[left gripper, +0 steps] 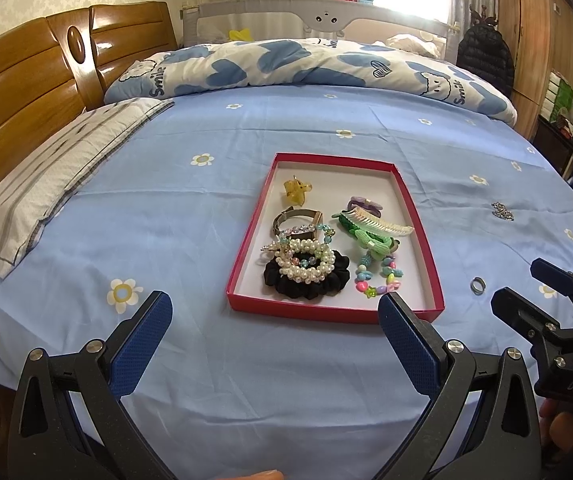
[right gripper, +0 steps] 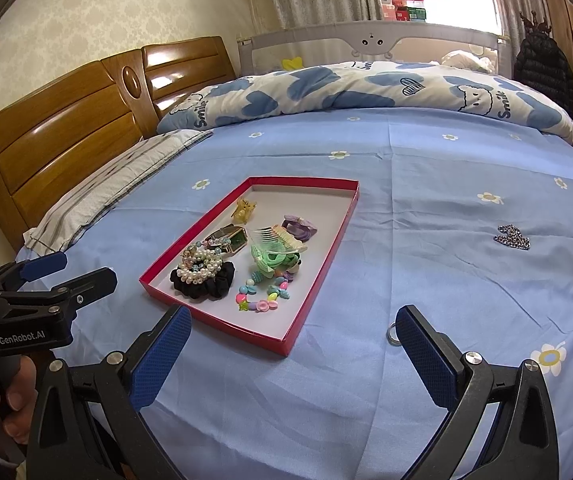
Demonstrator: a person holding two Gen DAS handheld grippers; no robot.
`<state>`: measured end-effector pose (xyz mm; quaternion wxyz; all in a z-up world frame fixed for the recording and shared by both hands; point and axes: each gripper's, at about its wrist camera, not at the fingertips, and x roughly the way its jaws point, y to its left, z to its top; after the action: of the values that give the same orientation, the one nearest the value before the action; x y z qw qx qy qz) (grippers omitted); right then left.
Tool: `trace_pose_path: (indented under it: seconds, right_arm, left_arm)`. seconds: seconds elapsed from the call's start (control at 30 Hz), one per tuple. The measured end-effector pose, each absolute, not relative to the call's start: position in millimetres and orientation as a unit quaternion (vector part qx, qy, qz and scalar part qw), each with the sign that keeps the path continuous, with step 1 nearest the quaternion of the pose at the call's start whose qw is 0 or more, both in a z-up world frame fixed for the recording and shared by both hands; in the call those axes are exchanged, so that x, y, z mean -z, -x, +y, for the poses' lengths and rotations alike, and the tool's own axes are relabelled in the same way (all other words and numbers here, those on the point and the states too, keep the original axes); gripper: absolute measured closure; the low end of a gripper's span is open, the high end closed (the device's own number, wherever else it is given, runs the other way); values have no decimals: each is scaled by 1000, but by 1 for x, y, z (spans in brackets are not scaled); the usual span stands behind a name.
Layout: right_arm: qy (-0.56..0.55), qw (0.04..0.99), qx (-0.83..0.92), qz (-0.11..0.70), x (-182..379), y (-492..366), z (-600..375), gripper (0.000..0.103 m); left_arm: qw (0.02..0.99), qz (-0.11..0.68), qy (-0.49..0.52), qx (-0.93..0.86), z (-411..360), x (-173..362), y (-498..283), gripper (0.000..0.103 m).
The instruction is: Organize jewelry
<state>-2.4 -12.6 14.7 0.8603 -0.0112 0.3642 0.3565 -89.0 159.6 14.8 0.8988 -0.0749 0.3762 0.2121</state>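
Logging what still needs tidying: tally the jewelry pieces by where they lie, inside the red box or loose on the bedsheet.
Inside the red box: 8
Loose on the bedsheet: 2, the ring and the sparkly chain
Total: 10

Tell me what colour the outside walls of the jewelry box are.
Red; the box has a white inside, clearest in the right wrist view.

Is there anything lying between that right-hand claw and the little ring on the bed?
Nothing visible. The ring lies on the bare blue sheet just beyond the open right gripper, beside its right finger. The red box sits to the left of that path, and the sparkly chain lies farther away.
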Motion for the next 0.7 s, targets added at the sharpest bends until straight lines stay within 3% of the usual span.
trace_pose_path:
  seconds: [0.7]
  right_arm:
    - [10, 862, -356, 361, -19, 3, -13, 0]
  left_arm:
    - [897, 373, 66, -227, 160, -14, 91, 0]
